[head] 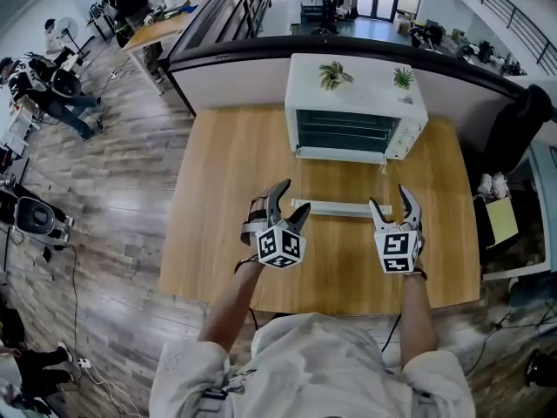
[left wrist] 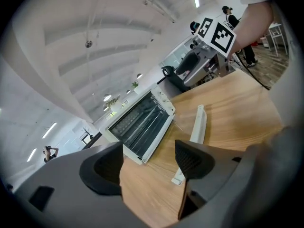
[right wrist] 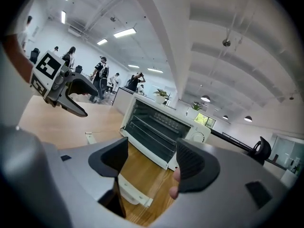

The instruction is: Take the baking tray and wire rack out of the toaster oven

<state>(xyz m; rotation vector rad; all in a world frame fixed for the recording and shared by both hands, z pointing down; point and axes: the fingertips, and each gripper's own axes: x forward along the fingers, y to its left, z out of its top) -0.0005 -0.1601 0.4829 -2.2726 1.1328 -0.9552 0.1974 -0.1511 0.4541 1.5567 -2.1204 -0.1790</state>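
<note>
The white toaster oven [head: 355,103] stands at the back of the wooden table [head: 218,233]. Its glass door lies open and flat, with the white handle bar [head: 339,208] toward me. Inside I see wire rack bars [head: 344,131]; I cannot make out a tray apart from them. My left gripper [head: 291,200] is open just left of the handle bar. The right gripper [head: 390,200] is open at the bar's right end. Neither holds anything. The left gripper view shows the oven [left wrist: 142,122] and handle [left wrist: 198,125] beyond open jaws. In the right gripper view the rack [right wrist: 152,129] lies ahead.
Two small potted plants [head: 335,75] sit on top of the oven. A dark partition [head: 226,59] runs behind the table. A black chair [head: 522,120] and a low side table [head: 509,225] stand to the right. People work at desks at the far left.
</note>
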